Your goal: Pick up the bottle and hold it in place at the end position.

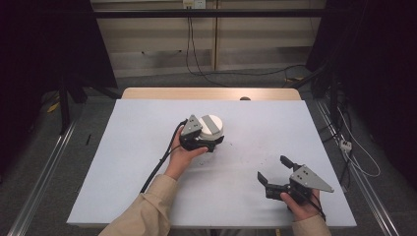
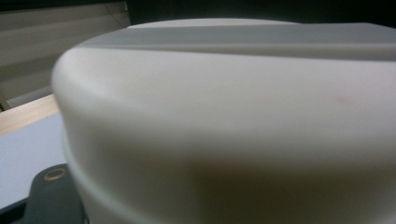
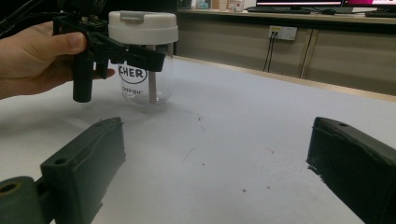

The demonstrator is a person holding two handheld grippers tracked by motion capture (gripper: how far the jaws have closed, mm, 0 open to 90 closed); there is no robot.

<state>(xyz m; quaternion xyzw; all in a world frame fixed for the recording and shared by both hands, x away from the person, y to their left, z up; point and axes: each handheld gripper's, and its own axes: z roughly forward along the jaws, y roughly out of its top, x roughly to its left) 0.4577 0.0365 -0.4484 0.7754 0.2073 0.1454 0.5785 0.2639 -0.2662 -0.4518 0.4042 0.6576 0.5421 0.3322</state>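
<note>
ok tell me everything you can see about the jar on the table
The jar is a clear, glass-looking container standing upright on the pale blue table cover, left of centre. A white plastic-looking lid with a grey flip tab across its top is on it. Dark lettering ending "CHER" is printed on its side, and a slim grey strip shows inside; otherwise it looks empty. The left gripper has its black jaws around the jar just below the lid. The right gripper sits apart, open.

A lab: dark metal frame (image 1: 211,14), floor rails (image 1: 42,169), loose cables (image 1: 196,59), monitors (image 3: 299,3).
</note>
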